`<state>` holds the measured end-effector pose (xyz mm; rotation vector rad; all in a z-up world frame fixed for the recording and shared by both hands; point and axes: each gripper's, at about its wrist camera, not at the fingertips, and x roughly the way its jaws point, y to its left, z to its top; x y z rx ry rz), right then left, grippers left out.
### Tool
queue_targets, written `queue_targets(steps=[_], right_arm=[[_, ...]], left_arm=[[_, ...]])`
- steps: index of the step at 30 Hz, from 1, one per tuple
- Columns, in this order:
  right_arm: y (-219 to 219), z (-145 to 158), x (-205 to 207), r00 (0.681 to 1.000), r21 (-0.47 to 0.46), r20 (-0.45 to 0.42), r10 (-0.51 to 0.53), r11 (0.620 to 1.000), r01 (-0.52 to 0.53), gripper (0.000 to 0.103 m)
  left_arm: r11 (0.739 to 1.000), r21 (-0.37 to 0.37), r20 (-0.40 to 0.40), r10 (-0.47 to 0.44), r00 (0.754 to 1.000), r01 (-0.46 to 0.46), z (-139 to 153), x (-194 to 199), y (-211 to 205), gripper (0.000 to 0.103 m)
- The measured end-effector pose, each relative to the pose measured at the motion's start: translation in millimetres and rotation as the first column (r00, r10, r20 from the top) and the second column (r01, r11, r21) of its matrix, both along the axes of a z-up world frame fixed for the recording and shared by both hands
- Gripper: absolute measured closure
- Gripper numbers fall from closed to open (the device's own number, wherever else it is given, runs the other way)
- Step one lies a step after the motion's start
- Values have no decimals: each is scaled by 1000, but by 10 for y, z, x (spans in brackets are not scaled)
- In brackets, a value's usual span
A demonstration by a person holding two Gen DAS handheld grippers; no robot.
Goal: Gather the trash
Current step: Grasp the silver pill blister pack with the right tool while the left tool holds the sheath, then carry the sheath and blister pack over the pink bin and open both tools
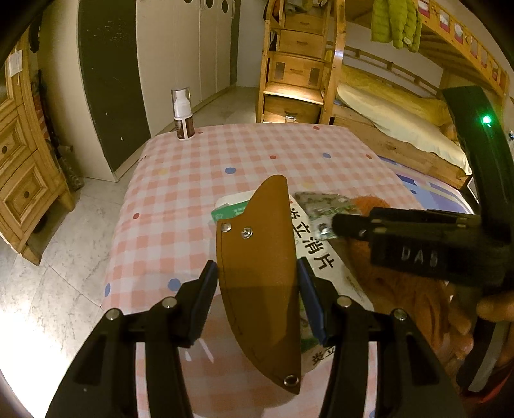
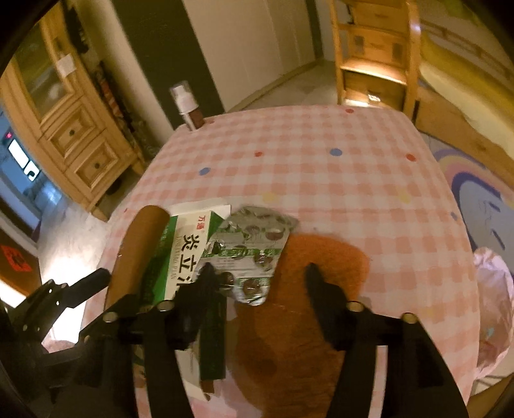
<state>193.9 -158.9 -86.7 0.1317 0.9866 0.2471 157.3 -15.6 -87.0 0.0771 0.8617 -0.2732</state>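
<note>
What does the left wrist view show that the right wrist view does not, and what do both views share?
Only the left wrist view shows a green jacket hanging on the bunk bed and the brown sheath's rivets. Only the right wrist view shows a pink plastic bag at the table's edge and a glass-door cabinet. Both show the checked tablecloth, spray bottle, green medicine box, pill strip and orange cloth.
</note>
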Motion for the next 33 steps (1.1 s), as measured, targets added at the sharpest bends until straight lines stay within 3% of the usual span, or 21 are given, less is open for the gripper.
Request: queue_targets(steps=[5, 7, 16, 19, 20, 21, 26, 33], right_arm=[[99, 0, -30, 999, -5, 23, 27, 1000, -27, 32], [100, -4, -21, 999, 1, 21, 29, 1000, -29, 46], [23, -35, 22, 1000, 88, -11, 1, 996, 0, 67], [22, 21, 9, 1000, 88, 15, 0, 996, -1, 73], [18, 60, -11, 1000, 90, 31, 1, 996, -4, 90], [-1, 93, -31, 999, 95, 41, 2, 995, -6, 98], [-126, 387, -179, 992, 73, 128, -8, 997, -2, 101], [-339, 564, -428, 984, 63, 173, -33, 998, 22, 101]], left_arm=[[1000, 6, 1, 22, 1000, -22, -18, -19, 51, 54], [1000, 6, -1, 25, 1000, -25, -29, -17, 76, 54], [1000, 11, -23, 9, 1000, -8, -90, 0, 58, 54], [1000, 17, -26, 10, 1000, -10, -85, 3, 55, 54], [1000, 20, -25, 13, 1000, -13, -77, -5, 56, 54], [1000, 21, -20, 15, 1000, -15, -58, -15, 56, 54], [1000, 19, 21, 10, 1000, -10, 116, -90, 27, 54], [1000, 14, 47, -10, 999, 9, 289, -214, -58, 54]])
